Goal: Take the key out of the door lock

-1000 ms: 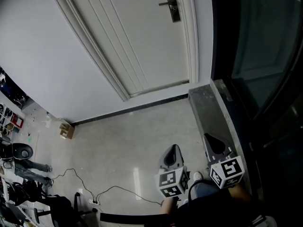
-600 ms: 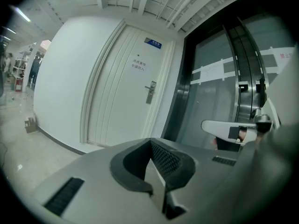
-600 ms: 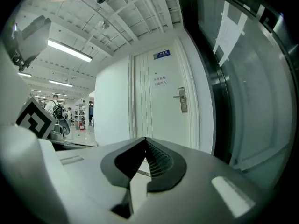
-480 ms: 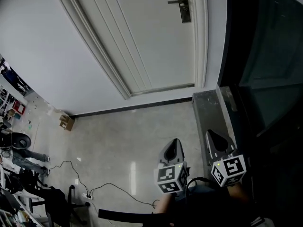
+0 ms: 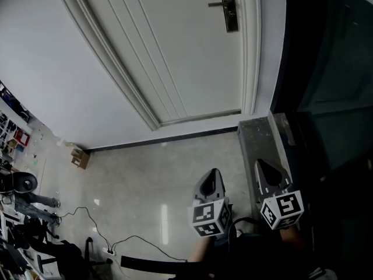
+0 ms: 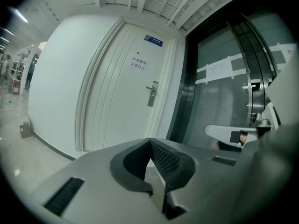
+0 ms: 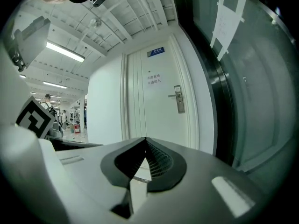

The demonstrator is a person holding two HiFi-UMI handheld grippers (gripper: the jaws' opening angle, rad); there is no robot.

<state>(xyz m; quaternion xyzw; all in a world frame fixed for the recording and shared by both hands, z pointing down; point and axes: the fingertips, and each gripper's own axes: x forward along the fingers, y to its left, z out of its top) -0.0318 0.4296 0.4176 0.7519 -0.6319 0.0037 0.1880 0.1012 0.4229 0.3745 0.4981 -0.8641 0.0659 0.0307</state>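
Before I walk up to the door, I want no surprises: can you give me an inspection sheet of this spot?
Surface: glossy grey floor.
Job's things: white door; lock plate with handle; key too small to tell.
Clutter: cardboard box by the wall.
Grippers: left claw and right claw shut, empty, well short of the lock.
Cables: cable to a power strip on the floor.
Surroundings: dark glass wall right of the door; stone ledge.

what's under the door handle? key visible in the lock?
Below the door handle only the lower part of the metal lock plate shows. Nothing covers it, but a key is too small to make out.
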